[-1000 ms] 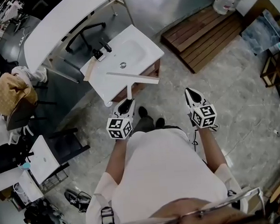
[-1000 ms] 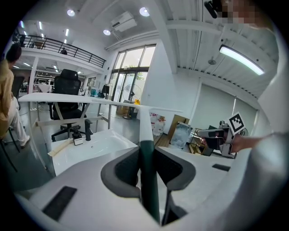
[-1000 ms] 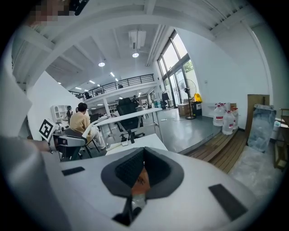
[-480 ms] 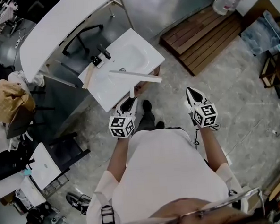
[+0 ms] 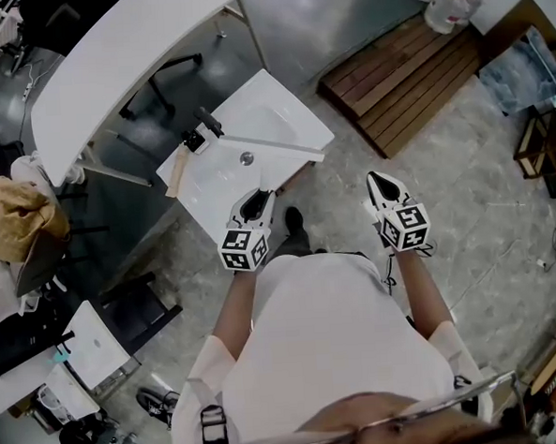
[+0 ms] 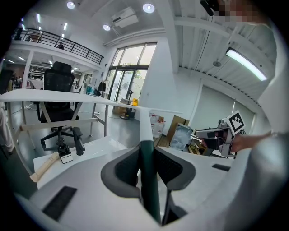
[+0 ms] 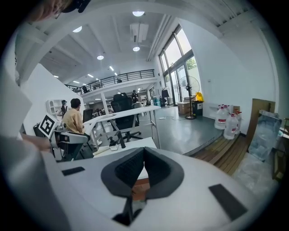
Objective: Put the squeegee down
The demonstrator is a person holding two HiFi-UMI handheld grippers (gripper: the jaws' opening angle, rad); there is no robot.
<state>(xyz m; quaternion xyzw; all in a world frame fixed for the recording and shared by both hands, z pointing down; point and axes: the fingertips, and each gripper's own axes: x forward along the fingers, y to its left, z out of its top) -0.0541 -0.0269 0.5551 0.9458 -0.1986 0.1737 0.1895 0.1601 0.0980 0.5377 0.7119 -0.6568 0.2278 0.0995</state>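
Note:
The squeegee (image 5: 262, 148) has a long pale blade and a dark green handle (image 6: 147, 180). My left gripper (image 5: 256, 203) is shut on that handle, which stands upright between the pads, and the blade (image 6: 67, 96) runs crosswise above. In the head view the blade hangs over the white sink top (image 5: 294, 107), near the drain. The right gripper (image 5: 381, 189) is out to the right over the floor. Its jaws (image 7: 143, 168) meet at the tips with nothing in them.
A black faucet (image 5: 206, 123) and a wooden-handled tool (image 5: 175, 172) sit at the sink top's left end. Beyond are a long white desk (image 5: 126, 47) and an office chair (image 5: 157, 83). A wooden pallet (image 5: 400, 68) and water bottles (image 5: 443, 0) lie at the right.
Both grippers have moved forward towards the sink. The squeegee blade, earlier near the sink's front edge, now hangs farther in over the basin by the drain.

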